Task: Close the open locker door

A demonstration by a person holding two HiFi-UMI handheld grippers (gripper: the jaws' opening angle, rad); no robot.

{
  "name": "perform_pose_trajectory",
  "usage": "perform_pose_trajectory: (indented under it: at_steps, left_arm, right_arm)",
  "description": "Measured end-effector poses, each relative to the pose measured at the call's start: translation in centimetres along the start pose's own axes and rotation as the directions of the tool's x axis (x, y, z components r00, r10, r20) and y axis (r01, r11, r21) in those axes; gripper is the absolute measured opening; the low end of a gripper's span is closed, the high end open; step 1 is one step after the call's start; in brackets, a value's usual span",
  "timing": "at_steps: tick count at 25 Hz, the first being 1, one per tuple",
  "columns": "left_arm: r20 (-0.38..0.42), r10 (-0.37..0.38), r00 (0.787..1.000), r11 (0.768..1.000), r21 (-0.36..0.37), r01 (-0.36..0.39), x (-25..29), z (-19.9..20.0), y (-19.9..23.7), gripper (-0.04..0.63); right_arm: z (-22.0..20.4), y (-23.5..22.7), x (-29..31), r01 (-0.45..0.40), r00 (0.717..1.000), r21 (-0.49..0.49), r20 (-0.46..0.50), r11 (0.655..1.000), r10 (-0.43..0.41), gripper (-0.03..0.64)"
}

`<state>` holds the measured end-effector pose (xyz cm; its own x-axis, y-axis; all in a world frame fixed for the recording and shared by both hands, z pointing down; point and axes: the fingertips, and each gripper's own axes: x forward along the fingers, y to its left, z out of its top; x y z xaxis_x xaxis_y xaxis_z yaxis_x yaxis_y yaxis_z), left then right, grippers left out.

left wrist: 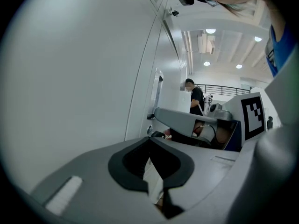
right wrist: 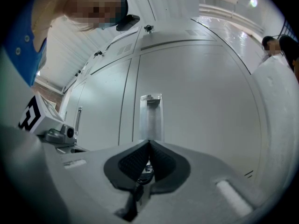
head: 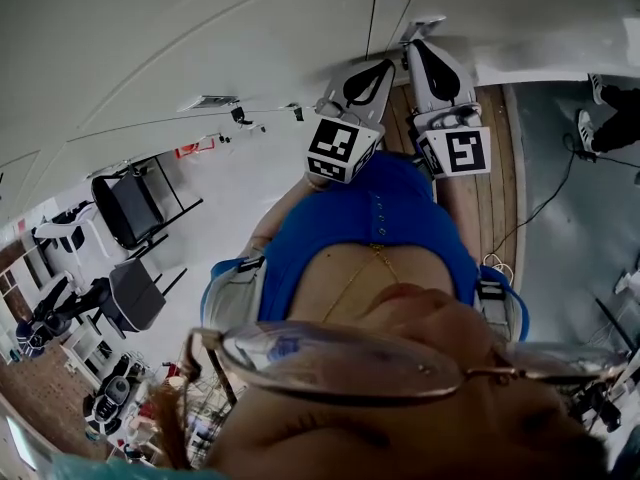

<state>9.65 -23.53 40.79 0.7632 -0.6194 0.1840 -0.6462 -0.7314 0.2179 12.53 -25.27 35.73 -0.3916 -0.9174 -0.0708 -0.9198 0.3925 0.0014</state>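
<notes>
**Left gripper (left wrist: 149, 140).** The fingers are together with nothing between them. The gripper is held close alongside the white locker face (left wrist: 70, 78). As a judgement, closed fingers give a blunt end for pushing rather than for grasping.

**Locker door (right wrist: 201, 101).** It fills the middle of the right gripper view. Its upright handle (right wrist: 151, 113) sits just inside the door's left edge. The door appears flush with the neighbouring door (right wrist: 103, 101) across the seam, so the closing is judged complete or nearly so.

**Right gripper (right wrist: 149, 143).** The fingers are together and empty, and they line up with the lower end of the handle. As a judgement, this places any push at the latch edge, where it best seats the door.

**Not determinable.**
- Whether either gripper's tip touches the door, because the fingers block the last gap.
- Whether the latch has caught.
- The door's right and bottom edges, which are cut off by the lens rim.
- The lower lockers in the head view, which are covered by the wearer's torso.
- The bystander (left wrist: 195, 97), who stands well apart and is too small to show detail.
</notes>
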Motion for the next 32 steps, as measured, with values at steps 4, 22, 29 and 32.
perform_pose_trajectory:
  at_steps: [4,22,29,32]
  left_arm:
    - [0.014,0.000,1.000,1.000,0.002,0.000,-0.1,0.3,0.0,0.000]
    - [0.023,0.010,1.000,1.000,0.000,-0.010,-0.7,0.1,0.0,-0.002]
    - [0.032,-0.004,0.999,1.000,0.009,0.004,-0.5,0.7,-0.6,-0.002]
    - [0.036,-0.011,0.999,1.000,0.013,0.010,-0.4,0.8,-0.8,0.000]
  right_arm:
    - [-0.1,0.1,0.1,-0.001,1.000,-0.003,-0.001,1.000,0.001,0.003]
    - [-0.4,0.4,0.3,-0.014,1.000,0.018,-0.014,1.000,0.014,0.003]
    - [-0.7,0.2,0.1,0.000,0.999,0.001,-0.048,1.000,0.000,0.003]
    - [-1.1,0.1,-0.1,0.007,0.998,-0.002,-0.065,1.000,-0.007,0.003]
